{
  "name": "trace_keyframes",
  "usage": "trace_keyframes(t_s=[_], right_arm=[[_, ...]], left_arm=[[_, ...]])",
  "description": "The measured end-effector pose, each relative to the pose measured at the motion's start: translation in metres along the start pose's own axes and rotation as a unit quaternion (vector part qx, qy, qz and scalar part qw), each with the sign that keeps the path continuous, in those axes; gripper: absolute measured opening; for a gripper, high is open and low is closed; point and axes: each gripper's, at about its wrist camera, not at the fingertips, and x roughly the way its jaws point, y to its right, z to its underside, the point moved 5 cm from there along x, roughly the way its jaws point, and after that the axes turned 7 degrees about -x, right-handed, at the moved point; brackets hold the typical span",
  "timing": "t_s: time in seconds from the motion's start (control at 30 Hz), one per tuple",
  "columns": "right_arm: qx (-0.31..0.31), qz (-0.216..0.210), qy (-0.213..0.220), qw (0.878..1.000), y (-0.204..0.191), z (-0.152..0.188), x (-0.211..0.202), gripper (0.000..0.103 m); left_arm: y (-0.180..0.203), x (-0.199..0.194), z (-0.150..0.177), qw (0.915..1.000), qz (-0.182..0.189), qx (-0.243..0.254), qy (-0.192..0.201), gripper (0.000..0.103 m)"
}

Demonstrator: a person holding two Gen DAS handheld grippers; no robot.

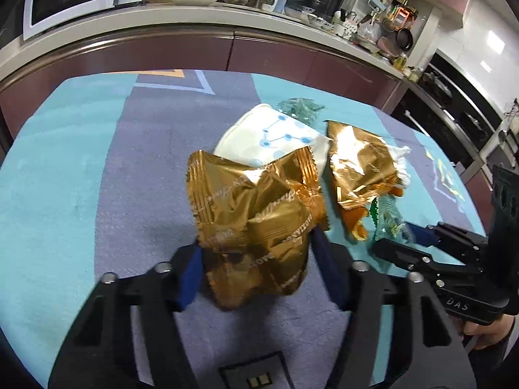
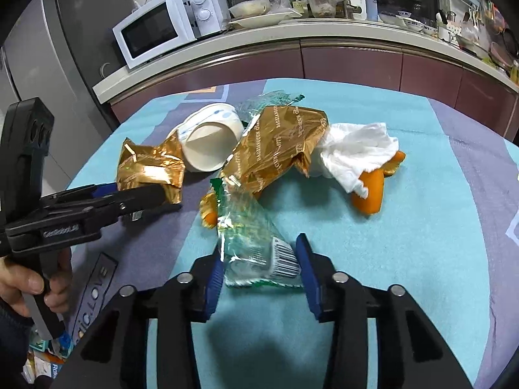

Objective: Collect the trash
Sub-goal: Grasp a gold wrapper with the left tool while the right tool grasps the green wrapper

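A crumpled gold foil wrapper (image 1: 253, 201) sits between the blue pads of my left gripper (image 1: 256, 246), which press on both its sides. My right gripper (image 2: 259, 244) is shut on a clear green-tinted plastic wrapper (image 2: 246, 227) with a barcode. Each gripper shows in the other's view: the left gripper (image 2: 162, 197) on its gold wrapper (image 2: 146, 168), the right gripper (image 1: 399, 236) at the clear wrapper (image 1: 386, 217). Behind them lie a tipped paper cup (image 2: 211, 142), a second gold wrapper (image 2: 279, 139), a white tissue (image 2: 356, 149) and orange peel (image 2: 369, 191).
The trash lies on a table under a blue and purple cloth (image 2: 405, 243). Beyond the table runs a curved kitchen counter (image 2: 324, 37) with a white microwave (image 2: 155, 32), dishes and bottles. A grey fridge (image 2: 42, 58) stands at the left. A person's hand (image 2: 29, 285) holds the left gripper's handle.
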Motion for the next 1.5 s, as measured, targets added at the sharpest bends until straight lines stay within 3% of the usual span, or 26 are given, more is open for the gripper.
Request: trace_keyframes(t_s=[0.1, 0.27, 0.5, 0.93, 1.23, 1.5], right_arm=[[0.003, -0.009, 0.007, 1.0, -0.001, 0.007, -0.006, 0.037], [0.025, -0.021, 0.03, 0.999, 0.001, 0.015, -0.023, 0.036], [0.03, -0.036, 0.066, 0.997, -0.016, 0.026, -0.056, 0.036], [-0.003, -0.096, 0.095, 0.991, -0.093, 0.053, -0.102, 0.036], [-0.056, -0.157, 0.082, 0.983, -0.164, 0.05, -0.093, 0.036], [-0.112, -0.195, 0.074, 0.972, -0.227, 0.024, -0.073, 0.036]], left_arm=[[0.003, -0.005, 0.006, 0.9999, 0.009, 0.007, 0.002, 0.028], [0.005, -0.032, 0.017, 0.9991, 0.026, 0.007, 0.032, 0.021], [0.0, -0.092, 0.044, 0.9964, 0.024, 0.012, 0.081, 0.02], [-0.046, -0.204, 0.118, 0.9889, -0.027, 0.002, 0.146, 0.02], [-0.081, -0.25, 0.148, 0.9833, -0.046, -0.025, 0.175, 0.02], [-0.142, -0.297, 0.163, 0.9699, -0.089, -0.075, 0.213, 0.021]])
